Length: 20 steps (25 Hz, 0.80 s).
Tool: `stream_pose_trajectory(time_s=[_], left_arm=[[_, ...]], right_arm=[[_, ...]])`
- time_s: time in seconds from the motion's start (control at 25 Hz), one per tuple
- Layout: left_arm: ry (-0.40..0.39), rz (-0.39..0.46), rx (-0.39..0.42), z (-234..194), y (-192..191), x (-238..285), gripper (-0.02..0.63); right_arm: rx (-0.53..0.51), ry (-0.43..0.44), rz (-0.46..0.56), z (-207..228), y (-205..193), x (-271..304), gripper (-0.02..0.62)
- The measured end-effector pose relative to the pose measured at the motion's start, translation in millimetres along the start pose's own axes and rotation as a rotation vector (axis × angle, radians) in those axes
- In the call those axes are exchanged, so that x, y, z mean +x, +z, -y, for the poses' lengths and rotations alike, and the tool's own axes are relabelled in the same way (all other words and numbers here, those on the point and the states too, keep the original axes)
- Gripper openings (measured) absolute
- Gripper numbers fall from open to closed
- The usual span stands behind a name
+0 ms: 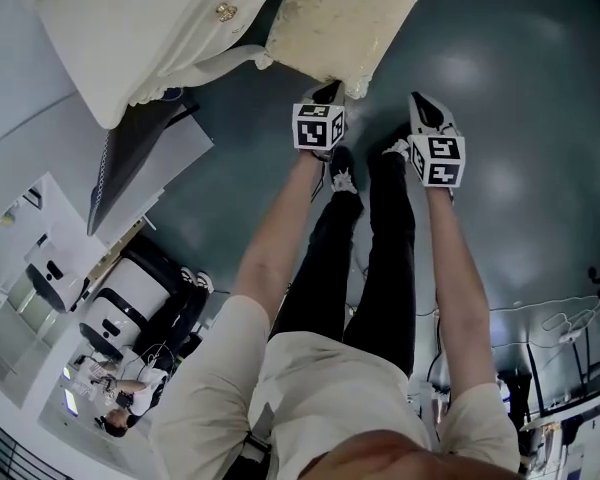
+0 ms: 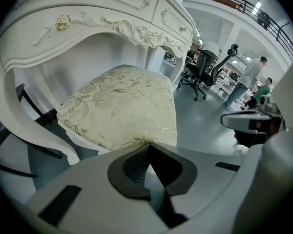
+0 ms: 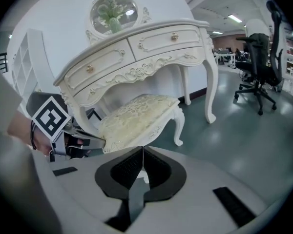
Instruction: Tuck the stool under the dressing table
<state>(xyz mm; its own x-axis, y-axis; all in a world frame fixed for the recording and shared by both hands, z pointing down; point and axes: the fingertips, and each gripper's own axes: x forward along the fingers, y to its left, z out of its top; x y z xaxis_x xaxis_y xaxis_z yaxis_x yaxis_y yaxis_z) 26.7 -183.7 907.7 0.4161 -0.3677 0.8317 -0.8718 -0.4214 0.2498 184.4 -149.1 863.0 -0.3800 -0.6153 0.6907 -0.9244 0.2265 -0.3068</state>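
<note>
Stool (image 3: 136, 116): it is standing on the grey floor (image 3: 244, 130) with the rear of its seat lying beneath the carved apron of the white dressing table (image 3: 136, 57). The front of the seat and one curved front leg (image 3: 177, 130) are projecting out into the room. Its cream floral cushion (image 2: 127, 106) is facing up, level.

Left gripper (image 2: 147, 147): its jaws are closing tip to tip, with nothing visible between them. The tips are pressing against the near edge of the cushion at the corner closest to the person. The right gripper view is showing the same contact from the side.

Right gripper (image 3: 142, 150): its jaws are likewise meeting, clenched on nothing. It is hanging apart from the stool, beside the left gripper, and touching no furniture.

Surroundings: a black office chair (image 3: 261, 62) is standing well apart, to the right of the table.
</note>
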Motion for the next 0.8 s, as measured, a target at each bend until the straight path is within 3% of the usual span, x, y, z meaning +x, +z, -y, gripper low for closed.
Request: stream_pose_trajectory(time_s=[0.4,0.6,0.8], left_arm=[[0.015,0.030,-0.055,12.4,26.8,26.0,0.015],[0.060,0.074,-0.063,11.7,45.9,33.6,0.015],[0.056,0.125,-0.071,12.2,66.3,40.8,0.015]], right_arm=[[0.028,-0.007,-0.003,17.3,-6.6,-11.2,0.044],[0.041,0.000,-0.008,25.6,-10.1,-9.9,0.044],[0.048,0.000,-0.013,37.0,-11.1,-14.8,0.044]])
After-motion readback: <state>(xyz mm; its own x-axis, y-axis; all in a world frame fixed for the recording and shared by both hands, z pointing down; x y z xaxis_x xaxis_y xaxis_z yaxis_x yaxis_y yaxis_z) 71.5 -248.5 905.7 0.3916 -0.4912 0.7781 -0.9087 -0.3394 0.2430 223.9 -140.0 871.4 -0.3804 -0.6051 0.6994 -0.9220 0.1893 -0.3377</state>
